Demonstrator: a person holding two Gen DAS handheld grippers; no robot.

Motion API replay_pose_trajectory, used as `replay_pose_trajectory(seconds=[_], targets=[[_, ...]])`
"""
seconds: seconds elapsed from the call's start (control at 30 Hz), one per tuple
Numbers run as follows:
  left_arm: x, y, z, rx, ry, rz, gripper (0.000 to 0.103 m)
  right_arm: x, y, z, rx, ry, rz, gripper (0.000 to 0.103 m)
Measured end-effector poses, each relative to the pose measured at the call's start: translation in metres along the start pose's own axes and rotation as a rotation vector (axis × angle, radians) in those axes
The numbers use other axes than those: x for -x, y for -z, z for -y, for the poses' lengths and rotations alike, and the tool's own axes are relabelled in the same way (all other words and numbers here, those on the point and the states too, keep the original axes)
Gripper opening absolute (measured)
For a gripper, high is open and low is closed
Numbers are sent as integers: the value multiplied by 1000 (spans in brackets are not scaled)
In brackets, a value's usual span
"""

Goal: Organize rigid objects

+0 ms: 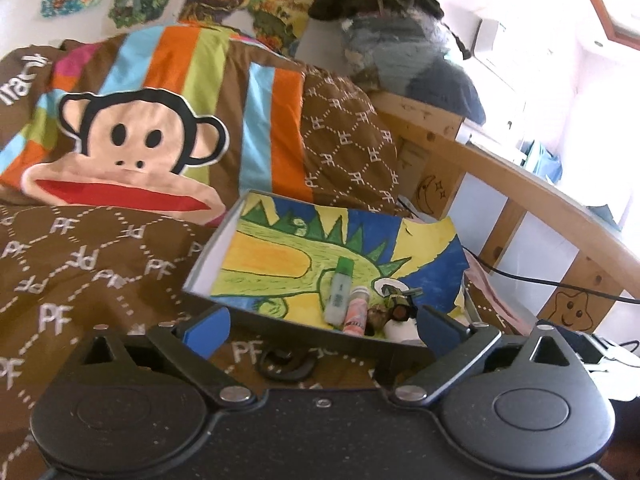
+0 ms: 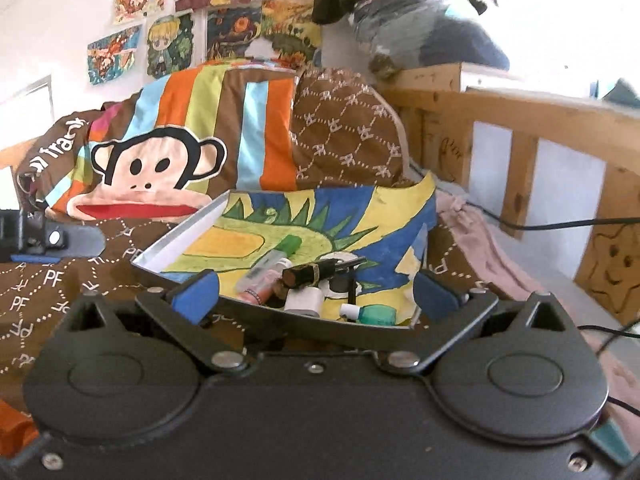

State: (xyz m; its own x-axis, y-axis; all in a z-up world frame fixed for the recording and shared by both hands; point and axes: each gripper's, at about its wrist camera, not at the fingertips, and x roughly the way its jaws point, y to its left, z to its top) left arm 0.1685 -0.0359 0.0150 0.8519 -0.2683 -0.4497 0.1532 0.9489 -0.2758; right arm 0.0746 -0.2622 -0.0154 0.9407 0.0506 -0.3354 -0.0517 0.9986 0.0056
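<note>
Both grippers, left (image 1: pixel 320 322) and right (image 2: pixel 314 294), gape empty over the tray (image 2: pixel 176 240) on the bedspread (image 1: pixel 80 264), where small tubes and bottles (image 2: pixel 304 280) cluster; probably light, stiff, slick, so pinch mid-barrel.
</note>
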Motion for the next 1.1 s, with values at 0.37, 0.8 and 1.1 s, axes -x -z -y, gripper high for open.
replay_pose_trajectory(seconds=[0.37,0.8,1.1], targets=[[77,37,-32,20,-49,35,102,65,16,-31,-85,85,4,103],[115,63,-40,-1,-130,-20,102,95,40,-64,-40,194,-100,103],[109,73,-38,-21,-229,-60,102,102,52,-60,-46,225,-170,103]])
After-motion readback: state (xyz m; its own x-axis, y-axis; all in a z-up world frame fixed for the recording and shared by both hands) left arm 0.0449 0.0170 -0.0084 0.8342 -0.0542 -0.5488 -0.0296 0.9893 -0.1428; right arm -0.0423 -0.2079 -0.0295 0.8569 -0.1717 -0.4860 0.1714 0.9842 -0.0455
